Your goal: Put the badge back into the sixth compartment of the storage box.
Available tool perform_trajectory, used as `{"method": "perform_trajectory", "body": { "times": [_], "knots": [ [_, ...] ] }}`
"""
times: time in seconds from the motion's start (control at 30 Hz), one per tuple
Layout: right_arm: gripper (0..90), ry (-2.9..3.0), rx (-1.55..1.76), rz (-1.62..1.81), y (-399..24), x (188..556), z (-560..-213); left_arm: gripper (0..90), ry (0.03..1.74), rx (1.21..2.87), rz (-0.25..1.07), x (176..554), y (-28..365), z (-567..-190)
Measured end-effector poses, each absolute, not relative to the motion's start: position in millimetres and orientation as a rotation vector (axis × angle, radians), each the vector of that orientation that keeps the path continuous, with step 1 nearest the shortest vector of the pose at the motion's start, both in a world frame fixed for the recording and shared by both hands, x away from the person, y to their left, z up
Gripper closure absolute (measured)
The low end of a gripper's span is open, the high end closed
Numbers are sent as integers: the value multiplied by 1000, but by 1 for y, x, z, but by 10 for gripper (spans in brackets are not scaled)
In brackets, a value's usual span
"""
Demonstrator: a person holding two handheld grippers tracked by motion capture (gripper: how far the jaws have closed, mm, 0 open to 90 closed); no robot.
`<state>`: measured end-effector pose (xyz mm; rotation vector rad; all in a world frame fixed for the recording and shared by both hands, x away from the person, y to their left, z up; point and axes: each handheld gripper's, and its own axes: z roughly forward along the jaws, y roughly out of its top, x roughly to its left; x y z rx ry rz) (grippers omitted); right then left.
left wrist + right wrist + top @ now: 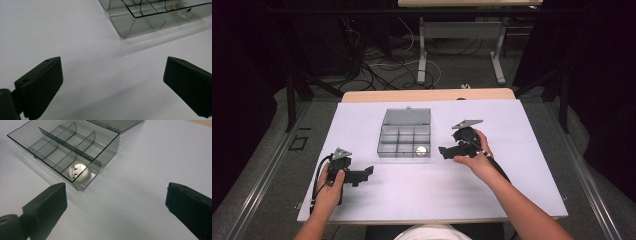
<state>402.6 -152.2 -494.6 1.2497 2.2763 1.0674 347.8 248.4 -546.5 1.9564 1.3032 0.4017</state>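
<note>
- Nearest in the high view, the person's forearms enter from the bottom edge, cut off there by the frame.
- The left gripper (368, 171) rests low on the white table (422, 192), well apart from the box, with its cable looping down past the wrist. In the left gripper view its jaws stand wide apart with only bare table between them; the right jaw is cut off by the frame edge.
- The right gripper (443, 151) is held just beside the box's right end, not touching it. In the right gripper view its jaws are spread wide with nothing between them; both are partly cropped at the bottom.
- The clear divided box (63, 146) lies near the table's middle, its lid (407, 116) folded open and lying flat behind it.
- A round metal disc (78, 171) sits in the front corner compartment nearest the right gripper. A clip-like bar crosses its face; what the piece is I cannot tell.
- In the left gripper view the box (150, 15) is cut off at the top, and the disc shows through the walls as a pale blur.
- Beyond the table, cables and table legs sit in dark, hard-to-read surroundings.
</note>
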Motion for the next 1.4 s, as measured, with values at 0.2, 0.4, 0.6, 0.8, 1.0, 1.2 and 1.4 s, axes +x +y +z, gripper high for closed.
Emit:
{"method": "perform_trajectory", "body": {
  "times": [0.2, 0.4, 0.6, 0.8, 1.0, 1.2, 1.4],
  "knots": [
    [8, 2262, 1266, 1066, -166, 396, -497, 31, 1307, 1948, 402, 348, 248, -547],
    [0, 2237, 1263, 1016, -181, 391, -501, 31, 1309, 1950, 402, 347, 247, -547],
    [0, 2214, 1296, 1003, -197, 384, -506, 31, 1314, 1949, 402, 347, 247, -547],
    [0, 2204, 1343, 1002, -213, 379, -513, 31, 1314, 1954, 402, 347, 247, -547],
    [0, 2185, 1380, 1009, -223, 374, -521, 31, 1315, 1951, 403, 347, 247, -547],
    [0, 2154, 1418, 1001, -238, 373, -526, 33, 1315, 1950, 404, 347, 247, -547],
    [0, 2130, 1440, 994, -249, 374, -530, 33, 1314, 1951, 403, 347, 247, -547]
  ]
}}
